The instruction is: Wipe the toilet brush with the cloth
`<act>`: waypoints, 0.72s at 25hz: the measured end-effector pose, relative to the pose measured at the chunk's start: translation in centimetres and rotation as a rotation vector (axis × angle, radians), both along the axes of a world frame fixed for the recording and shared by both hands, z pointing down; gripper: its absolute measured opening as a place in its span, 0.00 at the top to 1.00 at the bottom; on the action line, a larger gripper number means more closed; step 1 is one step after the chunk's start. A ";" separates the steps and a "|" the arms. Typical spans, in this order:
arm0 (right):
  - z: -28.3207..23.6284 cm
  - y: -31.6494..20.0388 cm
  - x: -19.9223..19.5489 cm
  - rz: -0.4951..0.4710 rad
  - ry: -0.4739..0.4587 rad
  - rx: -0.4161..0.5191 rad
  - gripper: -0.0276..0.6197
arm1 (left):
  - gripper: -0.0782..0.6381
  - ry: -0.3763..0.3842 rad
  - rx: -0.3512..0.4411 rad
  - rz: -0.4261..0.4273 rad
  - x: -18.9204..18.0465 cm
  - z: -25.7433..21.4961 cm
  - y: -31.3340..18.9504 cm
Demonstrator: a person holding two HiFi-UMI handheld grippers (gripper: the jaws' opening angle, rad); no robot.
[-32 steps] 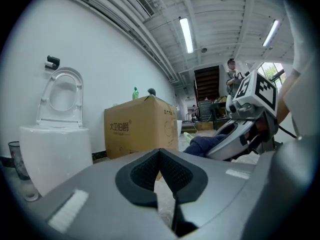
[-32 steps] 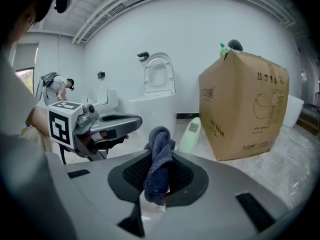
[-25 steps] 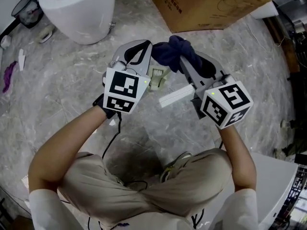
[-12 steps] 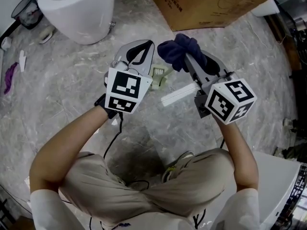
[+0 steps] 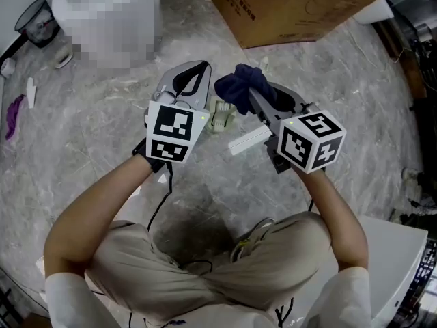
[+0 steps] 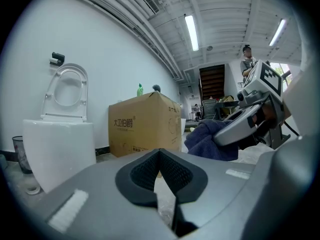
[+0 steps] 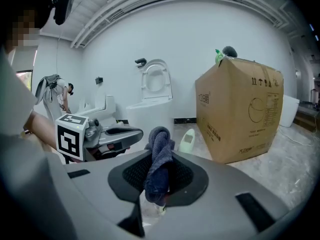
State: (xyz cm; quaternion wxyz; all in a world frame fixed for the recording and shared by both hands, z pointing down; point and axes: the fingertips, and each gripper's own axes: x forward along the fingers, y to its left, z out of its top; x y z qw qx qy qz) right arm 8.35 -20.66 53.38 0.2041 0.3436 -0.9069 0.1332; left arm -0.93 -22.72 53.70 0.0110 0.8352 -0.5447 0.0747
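Right gripper (image 7: pixel 161 184) fingers clamped on dark blue cloth (image 7: pixel 159 159), left gripper (image 6: pixel 160 156) fingers closed together, cardboard box (image 6: pixel 145 121) mid-frame bearing Chinese print, toilet brush (image 5: pixel 249 141) centre frame.

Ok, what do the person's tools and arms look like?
Left tool and right tool are grey with black ribbed pads; each carries a white cube of black square markers. A black cable hangs from the left one. The sleeves are short and white.

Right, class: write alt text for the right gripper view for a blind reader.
The right gripper is shut on a bunched dark blue cloth. Beyond are the left gripper at left, a white toilet and a cardboard box at right.
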 end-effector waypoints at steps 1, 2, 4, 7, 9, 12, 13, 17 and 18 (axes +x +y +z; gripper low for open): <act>-0.3 0.1 -0.1 -0.009 -0.002 -0.003 0.86 | 0.89 0.000 0.003 -0.005 -0.1 -0.1 0.0; -1.0 0.2 -0.1 -0.017 -0.015 0.004 0.86 | 0.89 0.001 0.006 -0.009 -0.2 -0.1 0.1; -3.6 0.0 0.5 -0.005 -0.072 0.040 0.86 | 0.89 0.001 0.011 -0.009 -0.3 -0.2 0.1; -7.0 -0.7 2.1 0.044 -0.167 0.070 0.86 | 0.89 0.000 0.012 -0.007 -0.3 -0.2 0.0; -7.2 -1.0 2.8 0.052 -0.189 0.063 0.86 | 0.89 -0.002 0.012 -0.008 -0.2 -0.2 -0.1; -5.4 -1.1 3.2 0.038 -0.192 -0.001 0.86 | 0.89 -0.004 0.013 -0.013 -0.2 -0.3 -0.2; -4.6 -1.1 3.2 0.033 -0.199 -0.034 0.86 | 0.89 -0.005 0.013 -0.014 -0.1 -0.4 -0.2; -1.8 -0.7 2.7 0.001 -0.228 -0.147 0.86 | 0.89 -0.013 0.014 -0.006 0.2 -0.5 -0.2; -1.3 -0.6 2.5 -0.009 -0.229 -0.165 0.86 | 0.89 -0.014 0.016 -0.006 0.2 -0.5 -0.2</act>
